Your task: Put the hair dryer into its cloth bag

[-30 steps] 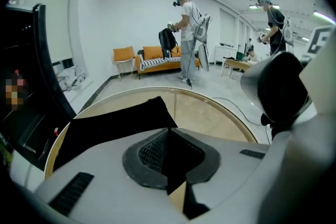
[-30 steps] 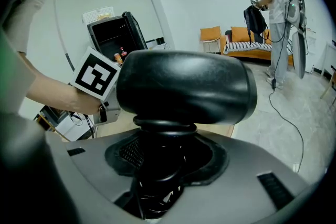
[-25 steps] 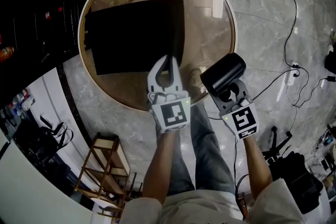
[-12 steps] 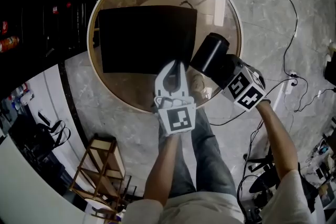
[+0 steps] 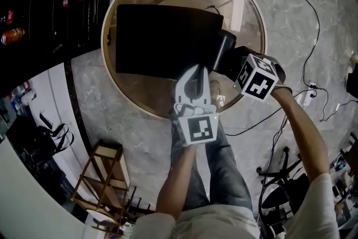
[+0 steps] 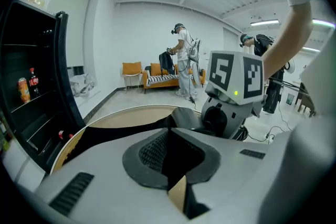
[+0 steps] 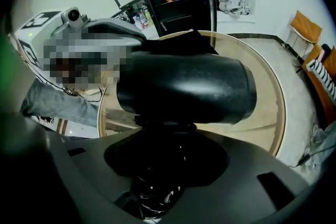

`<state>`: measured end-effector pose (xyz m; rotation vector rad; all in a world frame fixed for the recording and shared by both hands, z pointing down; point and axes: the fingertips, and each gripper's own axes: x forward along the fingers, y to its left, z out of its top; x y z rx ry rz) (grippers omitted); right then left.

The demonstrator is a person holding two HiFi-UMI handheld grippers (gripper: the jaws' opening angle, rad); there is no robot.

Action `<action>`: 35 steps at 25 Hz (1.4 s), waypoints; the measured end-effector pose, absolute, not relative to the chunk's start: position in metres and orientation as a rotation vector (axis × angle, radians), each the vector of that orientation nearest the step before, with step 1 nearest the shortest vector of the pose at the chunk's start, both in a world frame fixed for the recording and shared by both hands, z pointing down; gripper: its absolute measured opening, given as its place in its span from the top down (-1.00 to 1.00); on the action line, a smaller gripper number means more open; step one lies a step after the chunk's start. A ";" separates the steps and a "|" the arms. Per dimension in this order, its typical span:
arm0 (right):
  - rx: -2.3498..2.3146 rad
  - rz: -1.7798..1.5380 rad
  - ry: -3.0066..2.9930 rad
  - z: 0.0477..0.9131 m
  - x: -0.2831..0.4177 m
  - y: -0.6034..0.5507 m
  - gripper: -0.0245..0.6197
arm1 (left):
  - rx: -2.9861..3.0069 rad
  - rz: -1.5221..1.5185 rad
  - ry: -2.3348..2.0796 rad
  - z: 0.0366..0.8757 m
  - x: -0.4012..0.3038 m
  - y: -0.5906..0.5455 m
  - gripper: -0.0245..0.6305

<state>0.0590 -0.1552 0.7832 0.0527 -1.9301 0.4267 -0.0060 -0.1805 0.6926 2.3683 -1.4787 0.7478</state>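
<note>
Pinching the near edge of the black cloth bag (image 5: 162, 39), the left hand-held gripper (image 5: 194, 71) is clenched, with a fold of the dark fabric caught between its pads. The bag lies flat on the round, tan-tinted glass surface (image 5: 249, 25), covering much of its middle.

The right hand-held gripper (image 7: 157, 139) grasps the black hair dryer (image 7: 186, 89) by its handle, jaws closed around it and the glossy barrel lying crosswise above them. From the head view the barrel's end meets the bag's right edge over the surface; whether it has gone inside the cloth cannot be told.

Each gripper carries a white cube (image 5: 257, 78) printed with square black-and-white markers (blocky patterns, not letters).

On the black shelf (image 5: 45, 8) beside the surface stand a dark bottle (image 6: 32, 80) with a red label and an orange can (image 6: 22, 89), their print too small to read. No lettering shows on the dryer's barrel or on the bag.
</note>
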 end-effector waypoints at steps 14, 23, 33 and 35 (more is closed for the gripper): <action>-0.117 0.372 -1.819 0.798 0.015 -0.159 0.30 | 2.417 0.690 -1.400 0.682 -0.002 -0.174 0.80; -0.153 0.359 -1.781 0.808 -0.012 -0.171 0.30 | 2.392 0.642 -1.383 0.685 -0.009 -0.169 0.80; -0.138 0.277 -1.745 0.820 -0.018 -0.173 0.30 | 2.365 0.632 -1.370 0.699 -0.018 -0.161 0.80; -0.122 0.261 -1.748 0.822 -0.019 -0.173 0.29 | 2.363 0.626 -1.366 0.702 -0.019 -0.159 0.80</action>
